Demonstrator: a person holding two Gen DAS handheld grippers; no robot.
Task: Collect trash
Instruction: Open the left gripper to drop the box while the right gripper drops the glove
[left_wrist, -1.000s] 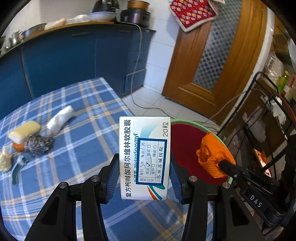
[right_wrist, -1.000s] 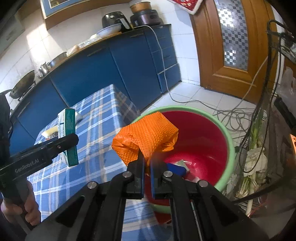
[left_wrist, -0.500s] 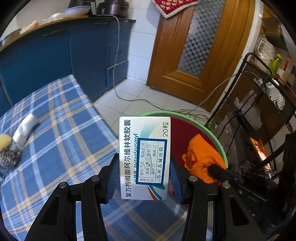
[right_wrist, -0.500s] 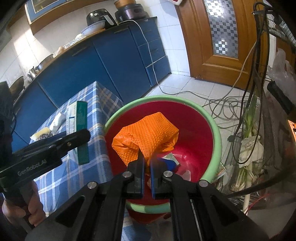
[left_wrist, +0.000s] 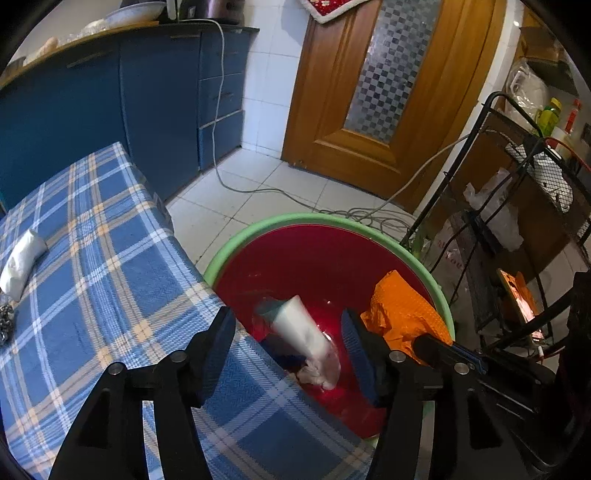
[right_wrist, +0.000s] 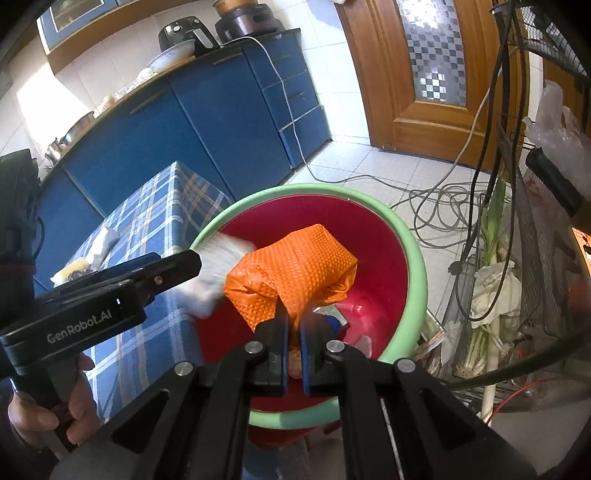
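A red bin with a green rim (left_wrist: 258, 236) (right_wrist: 413, 254) stands beside the blue plaid table (left_wrist: 92, 258). My left gripper (left_wrist: 288, 328) is open over the bin's near edge. The white medicine box (left_wrist: 299, 332) is loose and blurred, falling between the jaws into the bin; it shows as a white blur in the right wrist view (right_wrist: 218, 269). My right gripper (right_wrist: 291, 325) is shut on an orange bag (right_wrist: 295, 266) and holds it over the bin; the bag also shows in the left wrist view (left_wrist: 402, 314). Other trash lies at the bin's bottom.
A white wrapper (left_wrist: 22, 258) and a steel scourer (left_wrist: 5, 321) lie on the table at the left. Blue cabinets (left_wrist: 129, 110) stand behind. Cables (right_wrist: 436, 199) lie on the tiled floor. A black wire rack (left_wrist: 517, 221) stands right of the bin.
My left gripper opened and let go of the medicine box, which drops into the bin. Both grippers moved further over the bin. The right gripper still holds the orange bag.
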